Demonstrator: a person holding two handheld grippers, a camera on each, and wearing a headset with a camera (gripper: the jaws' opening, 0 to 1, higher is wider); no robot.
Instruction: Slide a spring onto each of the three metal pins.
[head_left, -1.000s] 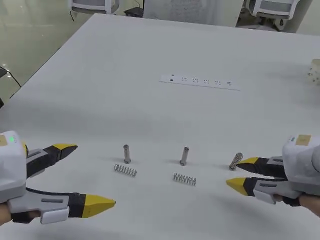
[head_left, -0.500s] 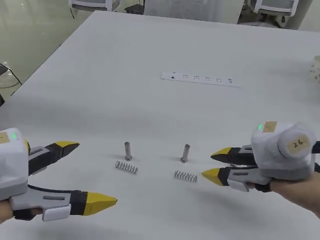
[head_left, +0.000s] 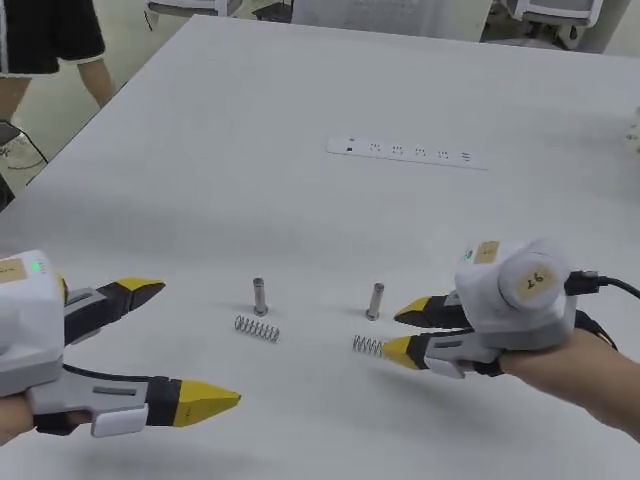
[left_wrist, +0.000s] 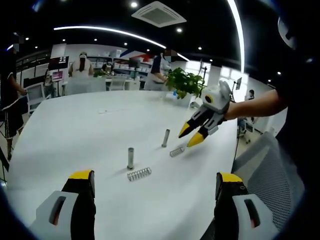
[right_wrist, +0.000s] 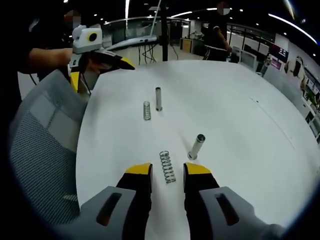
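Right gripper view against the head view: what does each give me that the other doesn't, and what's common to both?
Right gripper view: the near spring whole, its near end between the right gripper's open jaw tips, plus a mesh chair back. Head view: the power strip farther up the table; there the gripper's body hides part of that spring. Shared: the near pin, the far pin with the far spring beside it, and the open left gripper.

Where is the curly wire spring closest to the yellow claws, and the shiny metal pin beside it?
curly wire spring (right_wrist: 167, 166), right gripper view, on its middle coils.
shiny metal pin (right_wrist: 196, 147), right gripper view, on the middle of its shaft.
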